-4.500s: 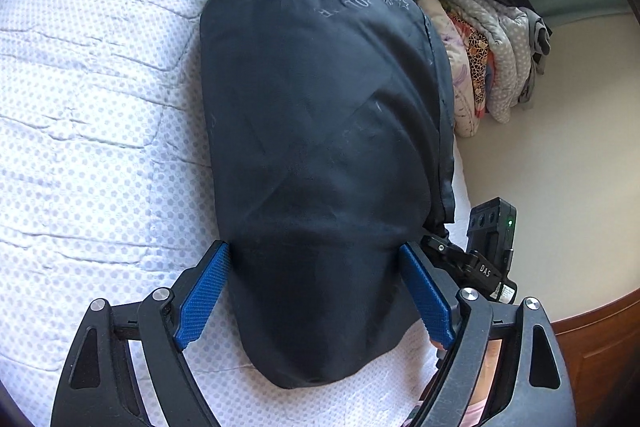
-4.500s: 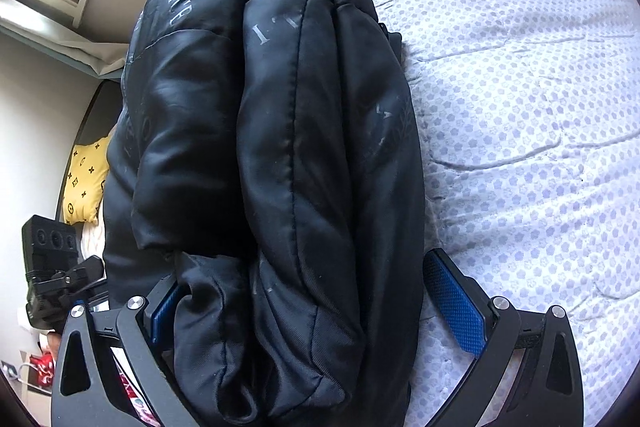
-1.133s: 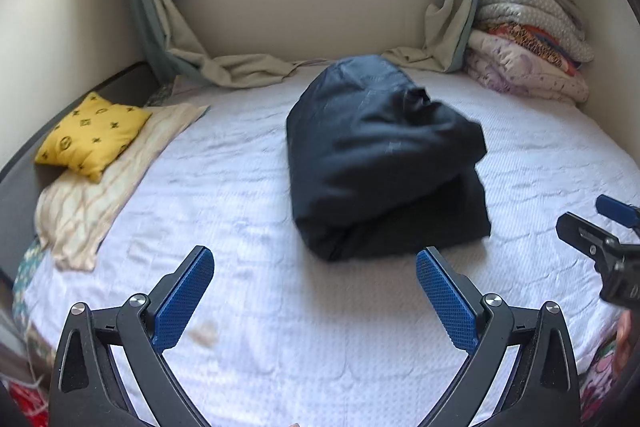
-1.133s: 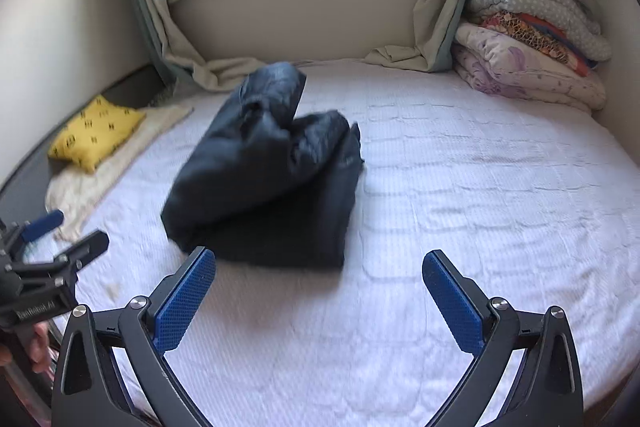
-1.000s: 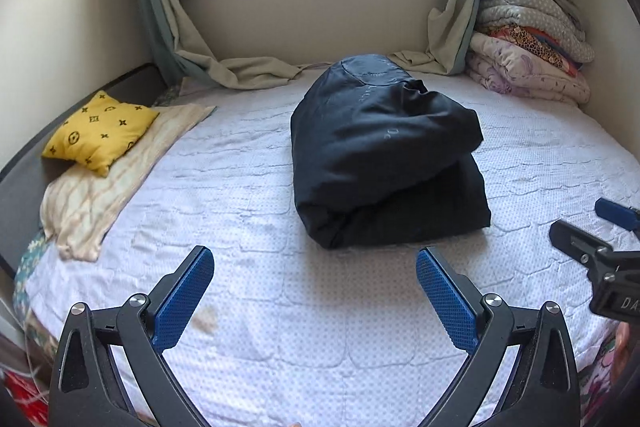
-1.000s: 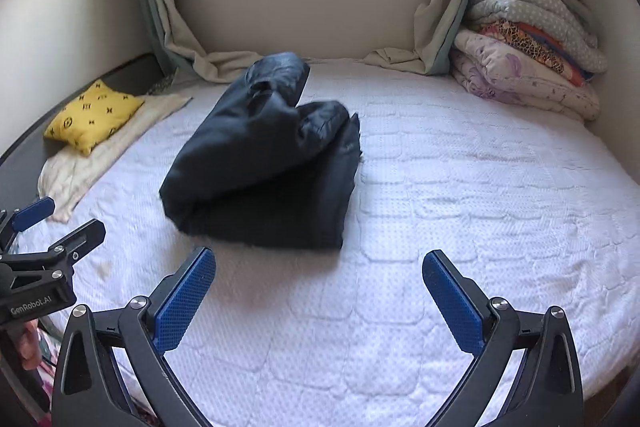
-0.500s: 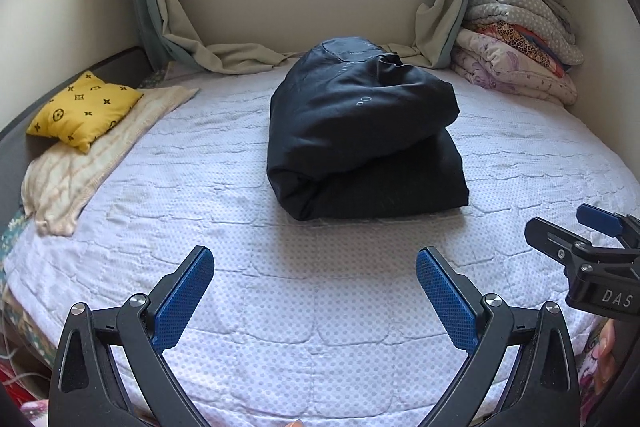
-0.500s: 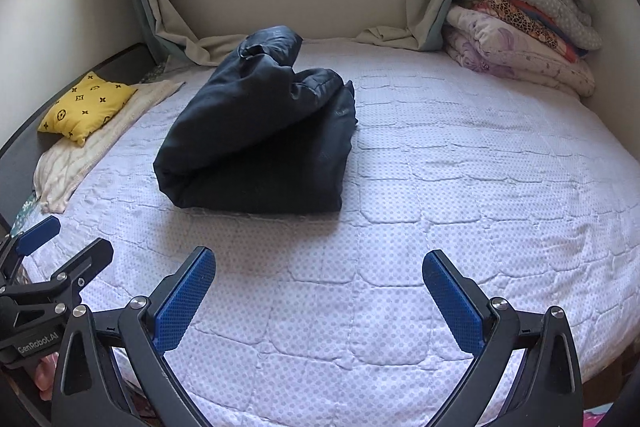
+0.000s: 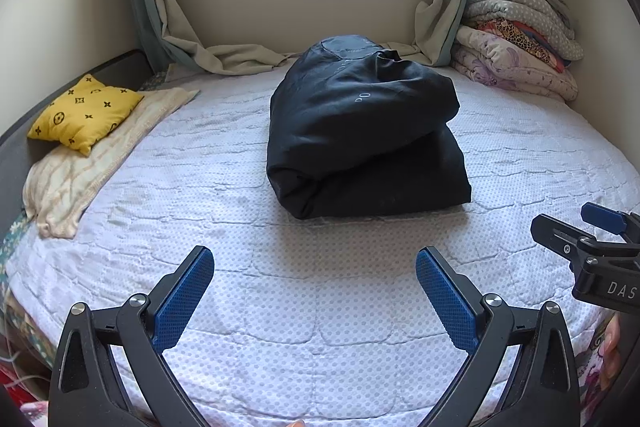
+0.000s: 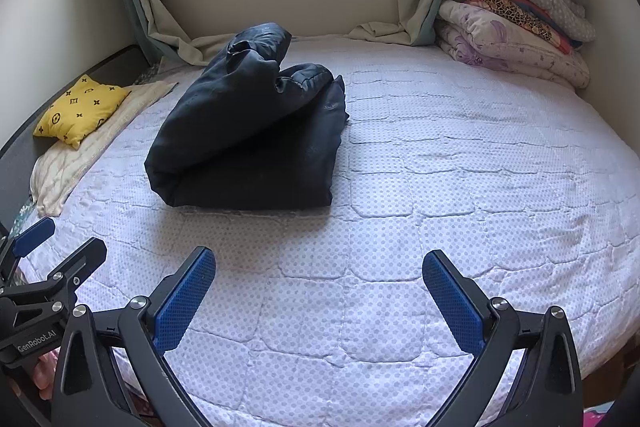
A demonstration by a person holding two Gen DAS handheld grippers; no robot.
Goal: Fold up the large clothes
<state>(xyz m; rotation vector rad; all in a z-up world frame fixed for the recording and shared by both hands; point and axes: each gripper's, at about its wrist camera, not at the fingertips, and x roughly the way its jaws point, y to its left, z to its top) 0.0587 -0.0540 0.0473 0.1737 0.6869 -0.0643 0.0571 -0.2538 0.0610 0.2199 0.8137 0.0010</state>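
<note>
A: Going left to right in the left wrist view: a yellow pillow (image 9: pixel 84 113) at the left edge on a cream throw (image 9: pixel 100 163), then the dark jacket (image 9: pixel 362 131) folded into a bundle at centre frame on the bed (image 9: pixel 320 307), then a stack of quilts (image 9: pixel 520 47) in the upper right corner.

B: And the tools?

A: The left gripper (image 9: pixel 314 301) sits at the bottom of its view, jaws spread wide and empty, well apart from the jacket. The right gripper (image 10: pixel 318 301) is the same, wide apart with nothing between the blue pads. Each shows at the other's frame edge.

B: What could go wrong?

A: The upper layer sits puffed and tilted on the lower one. In the right wrist view its far end gapes open towards the window. My guess is that padded fabric may spring back and unroll by itself, or slide off if the bundle is nudged. Whether a sleeve is tucked inside, I can't tell from here.

B: Room to work?

A: Plenty. Bare mattress lies all round the bundle, widest at the right of the right wrist view. The tight spots are the throw at left, the curtain hems (image 10: pixel 380 27) along the top and the quilts at upper right.
</note>
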